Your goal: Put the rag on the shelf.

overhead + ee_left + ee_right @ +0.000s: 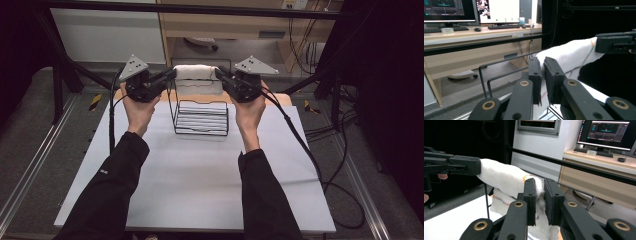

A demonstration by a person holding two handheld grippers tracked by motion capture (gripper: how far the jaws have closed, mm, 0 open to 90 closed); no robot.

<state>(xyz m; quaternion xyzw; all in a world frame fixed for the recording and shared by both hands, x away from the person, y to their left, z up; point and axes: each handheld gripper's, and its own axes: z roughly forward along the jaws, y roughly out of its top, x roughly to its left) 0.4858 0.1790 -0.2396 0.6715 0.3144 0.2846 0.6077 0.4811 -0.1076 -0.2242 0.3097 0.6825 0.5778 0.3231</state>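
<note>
Towel [195, 72] first — white, soft, limp cloth, stretched into a loose roll between the two grippers, hanging in the air above the back rail of the black wire rack [201, 117]. A thin coloured stitch line runs near its edge, clear in the left gripper view [589, 52]. My read: it is light and floppy, will sag wherever it goes unsupported, and is best pinched at its two ends, just as it is now.

Left gripper [169, 75], at nine o'clock of the towel, is clenched on that end; its own view has cloth squeezed between the black jaws [544, 82]. Right gripper [220, 74], at three o'clock, is clamped on the other end, fabric bunched between its jaws [539, 195] — a lower fold droops beneath.

Rack sits at twelve o'clock on the white bench [200, 190], with both hands raised either side of it.
</note>
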